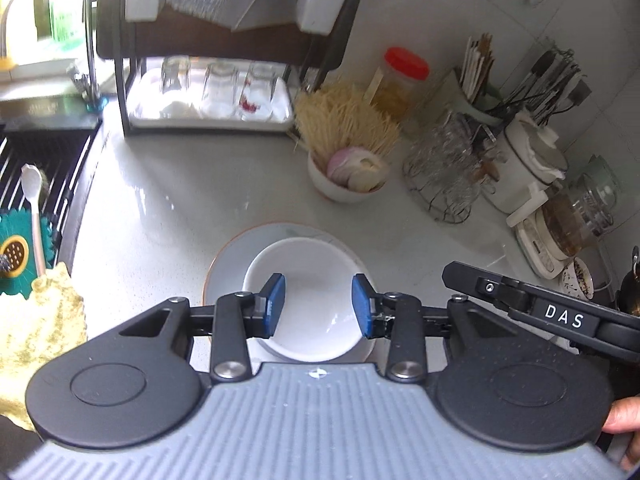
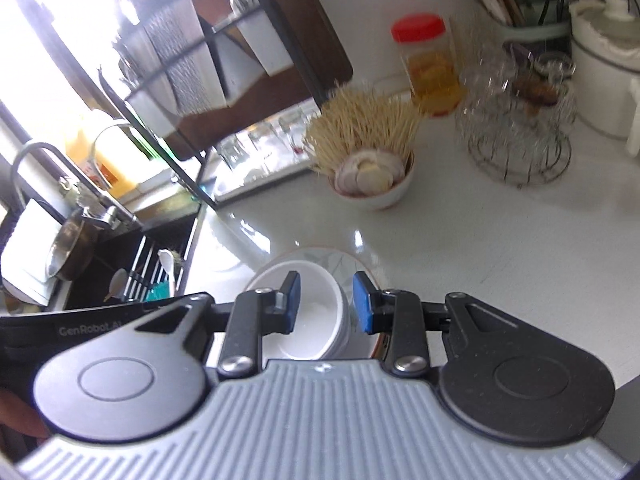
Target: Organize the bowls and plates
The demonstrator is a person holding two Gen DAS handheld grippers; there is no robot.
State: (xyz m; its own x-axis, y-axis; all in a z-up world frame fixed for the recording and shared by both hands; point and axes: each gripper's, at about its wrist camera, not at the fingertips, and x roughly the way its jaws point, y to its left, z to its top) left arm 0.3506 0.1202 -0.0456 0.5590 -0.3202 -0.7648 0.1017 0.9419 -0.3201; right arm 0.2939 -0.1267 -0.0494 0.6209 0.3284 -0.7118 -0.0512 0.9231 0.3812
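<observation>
A white bowl [image 1: 304, 264] sits on a round plate with an orange rim [image 1: 226, 264] on the pale countertop. In the right wrist view the bowl [image 2: 280, 276] looks like a stack of nested bowls on the same plate [image 2: 344, 260]. My left gripper [image 1: 318, 304] hovers above the bowl, blue pads apart, nothing pressed between them. My right gripper [image 2: 325, 300] hangs over the bowl's right rim, also open and empty. Its black body [image 1: 532, 304] shows to the right in the left wrist view.
Behind the plate stands a small bowl of cut onion and garlic [image 1: 348, 176] beside a bundle of thin sticks [image 1: 344, 124]. A dish rack with glasses [image 1: 208, 92] is at the back, the sink [image 1: 40, 184] lies left, and a wire basket [image 1: 444, 168] and jars sit right.
</observation>
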